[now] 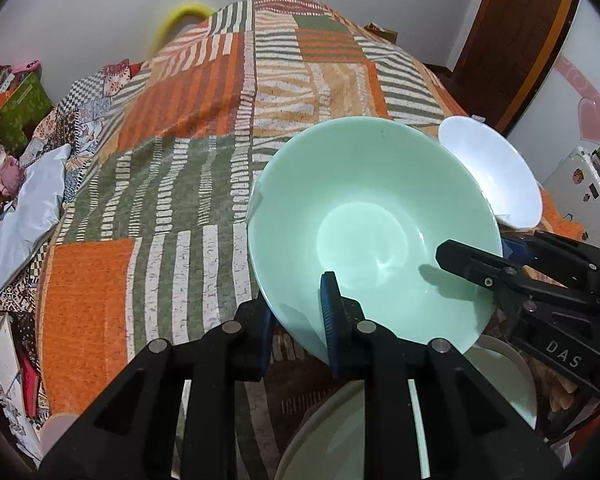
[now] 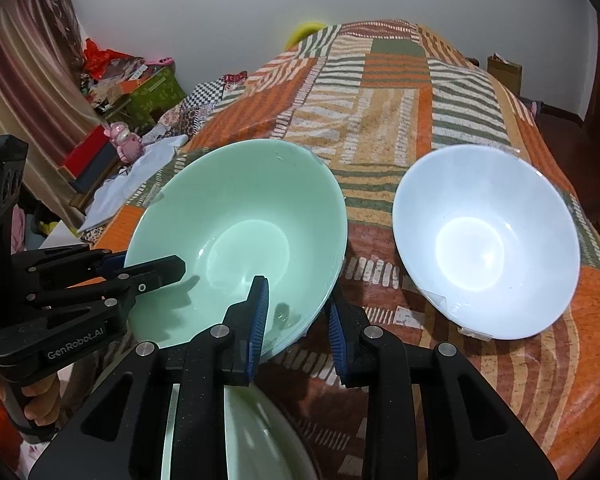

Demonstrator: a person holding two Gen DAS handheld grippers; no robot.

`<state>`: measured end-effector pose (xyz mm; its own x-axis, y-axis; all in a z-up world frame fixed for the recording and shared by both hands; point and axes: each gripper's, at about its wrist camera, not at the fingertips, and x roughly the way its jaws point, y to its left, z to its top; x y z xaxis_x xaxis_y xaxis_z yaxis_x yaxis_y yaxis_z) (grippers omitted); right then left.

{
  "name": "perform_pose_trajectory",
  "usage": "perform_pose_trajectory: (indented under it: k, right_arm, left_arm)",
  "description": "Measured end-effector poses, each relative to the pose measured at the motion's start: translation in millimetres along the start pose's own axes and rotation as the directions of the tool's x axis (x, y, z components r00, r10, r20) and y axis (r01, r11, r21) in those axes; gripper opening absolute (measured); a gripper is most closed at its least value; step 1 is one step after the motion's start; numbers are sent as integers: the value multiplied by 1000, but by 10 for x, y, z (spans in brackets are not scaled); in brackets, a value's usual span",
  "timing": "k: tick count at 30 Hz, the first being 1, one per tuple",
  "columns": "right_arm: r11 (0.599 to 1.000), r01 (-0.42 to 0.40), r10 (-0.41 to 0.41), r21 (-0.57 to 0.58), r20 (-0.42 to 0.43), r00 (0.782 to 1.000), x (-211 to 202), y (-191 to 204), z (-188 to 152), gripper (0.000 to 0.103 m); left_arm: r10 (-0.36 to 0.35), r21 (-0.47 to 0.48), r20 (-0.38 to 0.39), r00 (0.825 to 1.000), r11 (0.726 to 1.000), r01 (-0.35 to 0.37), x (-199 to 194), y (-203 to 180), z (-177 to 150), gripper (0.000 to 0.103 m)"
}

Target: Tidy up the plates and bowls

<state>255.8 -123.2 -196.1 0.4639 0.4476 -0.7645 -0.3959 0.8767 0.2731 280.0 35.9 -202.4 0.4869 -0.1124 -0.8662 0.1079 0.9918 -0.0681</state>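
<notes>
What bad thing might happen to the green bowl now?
Both grippers, the left gripper and the right gripper, pinch only the thin rim of the green bowl, so it might slip out. It is tilted, with plates underneath that it could hit. The white bowl sits close by and could get bumped.

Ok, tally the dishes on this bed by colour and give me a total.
green bowl: 1
white bowl: 1
pale dish, near edge, partly hidden: 1
Total: 3
</notes>
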Motion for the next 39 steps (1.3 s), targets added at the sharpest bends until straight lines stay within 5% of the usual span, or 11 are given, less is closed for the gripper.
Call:
perform_pose_trajectory:
  k: [21,39]
  right_arm:
    - [997,-17,26,-80,116,993,-663,608,-25,26]
    - [985,-70,89,-157,122,989,-751,1227,-226,26]
  left_arm:
    - [15,-41,160,987,999,-9,-1100,109,-333,21]
    - [70,-111,226,972,993,-46,-1756,471,-912,21]
